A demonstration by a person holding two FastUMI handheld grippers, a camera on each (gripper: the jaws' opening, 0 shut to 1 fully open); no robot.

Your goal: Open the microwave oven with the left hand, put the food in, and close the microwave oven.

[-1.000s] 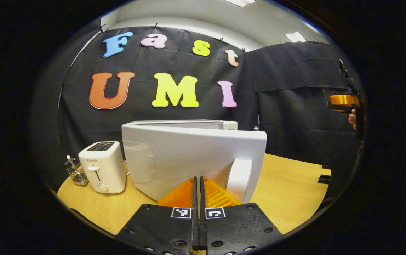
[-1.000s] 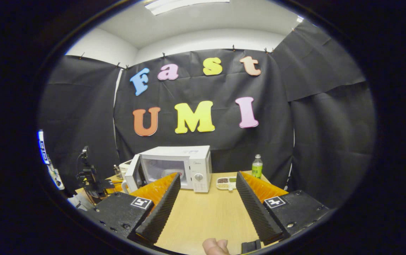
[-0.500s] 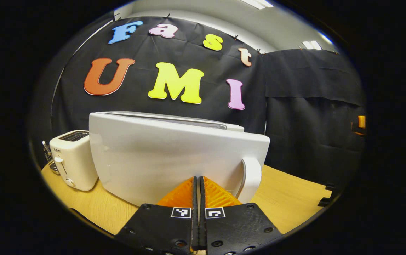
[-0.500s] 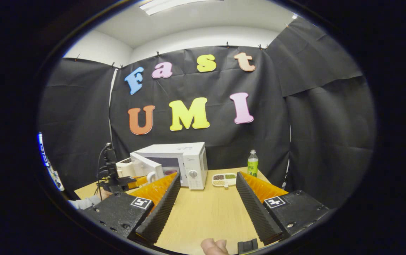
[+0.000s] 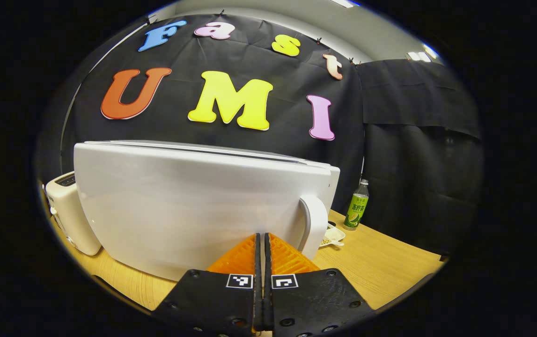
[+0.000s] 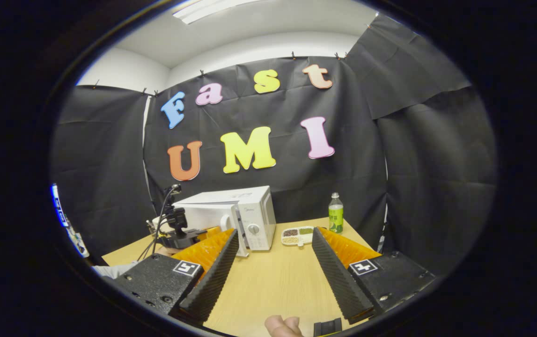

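Pressing against the microwave door (image 5: 193, 206), the left gripper (image 5: 262, 243) sits at the bottom centre of the left gripper view with its two fingers clenched together, nothing held between them. The door fills the middle of that view, directly ahead of the fingertips; its long axis runs left to right across the frame. The door handle (image 5: 314, 224) stands upright just right of the fingertips, at the door's free edge. The contact itself lies at the fingertips and cannot be confirmed.

In the right gripper view, the microwave oven (image 6: 235, 213) sits at centre left on the table (image 6: 273, 285), and the door appears nearly flush with the oven body. The left gripper (image 6: 188, 232) shows there just in front of the door, so the left hand is clearly the nearer one. The right gripper (image 6: 273, 243) hangs well back from the oven with its fingers spread wide and empty.

The oven is a white box with a control dial on its right panel. A divided food tray (image 6: 298, 235) lies on the table just right of the oven, and a green bottle (image 6: 336, 218) stands just beyond it. A toaster (image 5: 69, 213) stands at the left edge of the left gripper view, beside the oven.

Whether food is inside the oven cannot be told.
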